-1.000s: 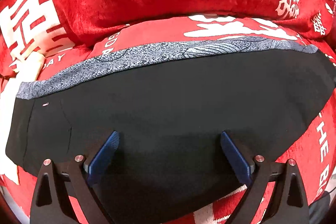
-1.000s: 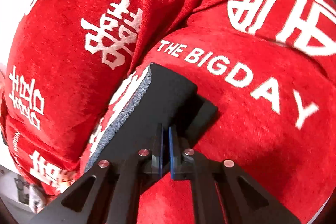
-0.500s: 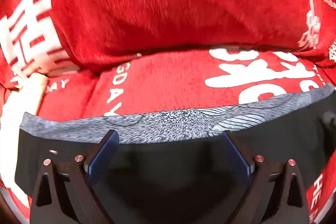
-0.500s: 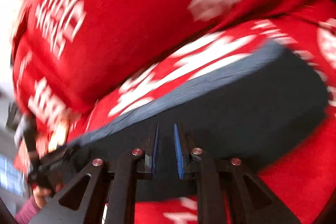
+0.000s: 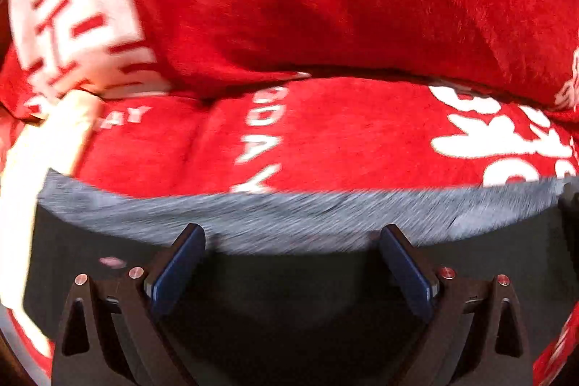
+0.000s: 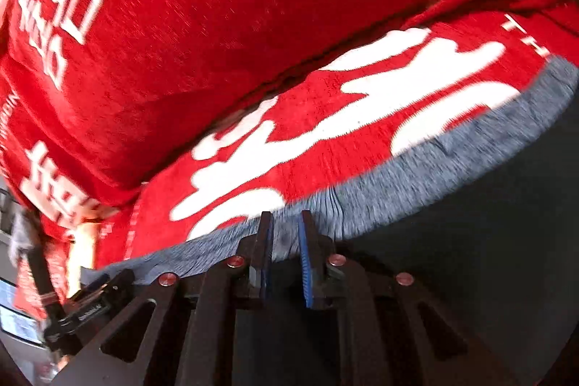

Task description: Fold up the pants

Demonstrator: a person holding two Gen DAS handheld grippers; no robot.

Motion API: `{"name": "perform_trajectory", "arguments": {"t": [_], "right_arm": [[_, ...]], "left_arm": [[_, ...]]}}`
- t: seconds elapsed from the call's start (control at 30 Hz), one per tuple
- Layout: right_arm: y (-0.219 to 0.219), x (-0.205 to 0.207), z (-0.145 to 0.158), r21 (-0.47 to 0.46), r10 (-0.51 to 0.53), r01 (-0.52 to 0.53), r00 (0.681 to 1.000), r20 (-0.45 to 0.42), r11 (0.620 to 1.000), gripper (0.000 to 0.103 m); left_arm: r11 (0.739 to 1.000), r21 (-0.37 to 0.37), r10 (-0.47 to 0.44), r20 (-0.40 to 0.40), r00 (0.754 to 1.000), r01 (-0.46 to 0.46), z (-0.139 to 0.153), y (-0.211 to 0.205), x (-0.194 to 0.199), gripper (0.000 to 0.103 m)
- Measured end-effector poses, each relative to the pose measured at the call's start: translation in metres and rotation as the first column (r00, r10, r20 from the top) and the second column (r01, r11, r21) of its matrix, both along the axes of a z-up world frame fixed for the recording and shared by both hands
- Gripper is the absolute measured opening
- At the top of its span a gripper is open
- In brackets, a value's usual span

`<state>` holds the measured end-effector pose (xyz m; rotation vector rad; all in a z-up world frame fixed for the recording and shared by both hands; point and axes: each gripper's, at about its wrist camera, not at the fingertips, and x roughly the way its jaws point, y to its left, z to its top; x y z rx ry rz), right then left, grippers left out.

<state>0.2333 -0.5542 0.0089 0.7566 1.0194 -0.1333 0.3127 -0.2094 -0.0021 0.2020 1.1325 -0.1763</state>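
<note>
Black pants (image 5: 289, 295) with a grey patterned waistband (image 5: 289, 216) lie flat on a red sofa seat. My left gripper (image 5: 292, 234) hangs over them, open wide, its blue pads (image 5: 173, 270) level with the waistband's lower edge and nothing pinched. In the right wrist view the same pants (image 6: 470, 241) fill the lower right, and the waistband (image 6: 416, 176) runs diagonally. My right gripper (image 6: 286, 219) sits at the waistband with its jaws opening. A narrow gap shows grey cloth between the pads, which do not press on it. The left gripper (image 6: 90, 292) shows at that view's lower left edge.
A red plush sofa cover with white lettering covers the seat (image 5: 362, 132) and the back cushion (image 5: 325, 6) just beyond the waistband. A cream strip of fabric (image 5: 32, 169) lies at the left end of the pants. The picture is blurred by motion.
My right gripper was shut on a bunched corner of the pants; it has let go, swung along the waistband and parted its jaws. My left gripper slid from mid-pants up to the waistband, staying open.
</note>
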Motion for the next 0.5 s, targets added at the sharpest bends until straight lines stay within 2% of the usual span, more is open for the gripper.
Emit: {"name": "perform_trajectory", "arguments": {"t": [0.07,0.17,0.27,0.33,0.37,0.5], "right_arm": [[0.019,-0.012,0.014,-0.024,0.076,-0.076,0.997,0.029,0.997,0.035],[0.051,-0.031,0.028,-0.107,0.156,-0.151,0.987,0.045,0.983,0.051],[0.079,-0.048,0.025,-0.15,0.189,-0.184,0.982,0.013,0.971,0.056],[0.088,-0.061,0.019,-0.161,0.186,-0.187,0.982,-0.024,0.969,0.056],[0.09,-0.067,0.019,-0.163,0.181,-0.183,0.983,-0.024,0.969,0.056],[0.097,-0.091,0.029,-0.169,0.177,-0.175,0.984,-0.008,0.97,0.057]], "left_arm": [[0.999,0.036,0.008,0.027,1.0,-0.009,0.008,0.026,-0.017,0.098],[0.998,0.054,0.044,0.03,0.999,-0.045,0.009,0.061,-0.043,0.098],[0.993,0.095,0.064,-0.002,0.998,-0.063,-0.006,0.081,-0.064,0.098],[0.993,0.054,0.102,0.018,0.995,-0.102,-0.005,0.093,-0.076,0.098],[0.992,0.047,0.113,0.002,0.994,-0.113,-0.004,0.097,-0.08,0.098],[0.993,0.069,0.101,0.006,0.995,-0.101,0.004,0.092,-0.094,0.098]]}}
